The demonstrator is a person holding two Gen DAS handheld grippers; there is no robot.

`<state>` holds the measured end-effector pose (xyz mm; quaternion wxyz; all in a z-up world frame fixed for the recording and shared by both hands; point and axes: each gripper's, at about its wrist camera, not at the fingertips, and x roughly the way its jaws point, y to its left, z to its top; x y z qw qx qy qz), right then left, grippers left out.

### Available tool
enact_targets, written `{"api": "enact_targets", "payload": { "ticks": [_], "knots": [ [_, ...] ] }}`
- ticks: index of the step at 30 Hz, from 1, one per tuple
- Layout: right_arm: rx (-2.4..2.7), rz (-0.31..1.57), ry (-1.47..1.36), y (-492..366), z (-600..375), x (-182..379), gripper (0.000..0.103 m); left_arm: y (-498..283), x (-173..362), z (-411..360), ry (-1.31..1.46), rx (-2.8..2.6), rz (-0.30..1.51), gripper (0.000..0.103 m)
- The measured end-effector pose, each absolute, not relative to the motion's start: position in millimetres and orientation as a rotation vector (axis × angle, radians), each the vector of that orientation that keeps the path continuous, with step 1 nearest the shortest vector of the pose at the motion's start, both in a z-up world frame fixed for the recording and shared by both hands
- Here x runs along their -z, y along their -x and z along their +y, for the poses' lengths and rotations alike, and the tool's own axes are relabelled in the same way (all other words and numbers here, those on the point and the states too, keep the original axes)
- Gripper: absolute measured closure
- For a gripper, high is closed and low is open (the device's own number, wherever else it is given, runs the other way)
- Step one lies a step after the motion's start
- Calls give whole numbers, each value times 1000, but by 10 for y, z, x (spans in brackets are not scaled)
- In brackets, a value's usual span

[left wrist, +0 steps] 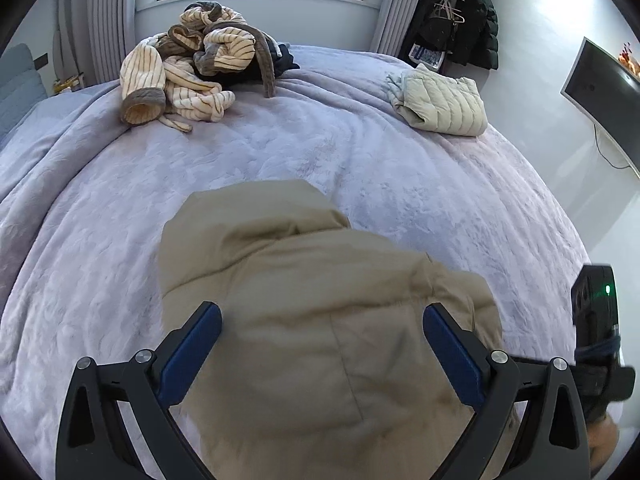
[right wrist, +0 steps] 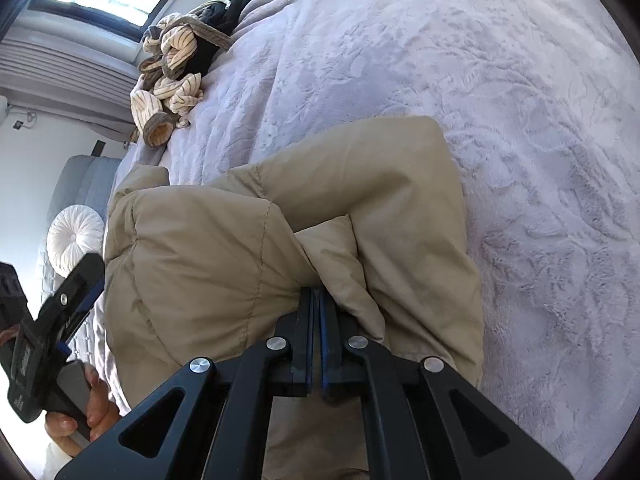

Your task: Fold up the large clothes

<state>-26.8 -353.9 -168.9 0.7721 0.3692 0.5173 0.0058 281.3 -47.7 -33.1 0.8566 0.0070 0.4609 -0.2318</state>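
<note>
Tan and puffy, 1 padded jacket (left wrist: 320, 320) lies bunched on the near part of the bed, on the lilac plush blanket (left wrist: 300, 152); its lower end is cut off by the frame edge in both views. The right gripper (right wrist: 316, 300) is clenched on a fold of this jacket, its 2 jaws pressed together with cloth pinched between them. The left gripper (left wrist: 322, 328) hangs over the jacket with its 2 blue-padded jaws spread wide, gripping nothing; whether the pads touch the fabric cannot be told.

Further up the blanket lie 2 more lots of clothing, well apart: 1 heap of cream striped garments (left wrist: 188, 68) with dark items partly hidden beneath, so the count of pieces there is unclear, and 1 folded cream quilted jacket (left wrist: 444, 100). By the wall hangs 1 dark coat (left wrist: 468, 12). 1 round white cushion (right wrist: 76, 236) shows beside the bed.
</note>
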Motion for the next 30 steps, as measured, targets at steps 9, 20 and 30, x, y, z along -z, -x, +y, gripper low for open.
{"api": "enact_targets", "payload": {
  "ticks": [9, 20, 30],
  "knots": [
    [-40, 1109, -766, 318, -3427, 1408, 99, -2547, 213, -275, 0, 481, 976, 2],
    [-67, 1131, -685, 584, -3103, 1079, 82, -2182, 141, -6, 18, 445, 1054, 2],
    [-15, 1204, -555, 1125, -2833, 818, 42, -1586, -26, 254, 19, 344, 1132, 2]
  ]
}}
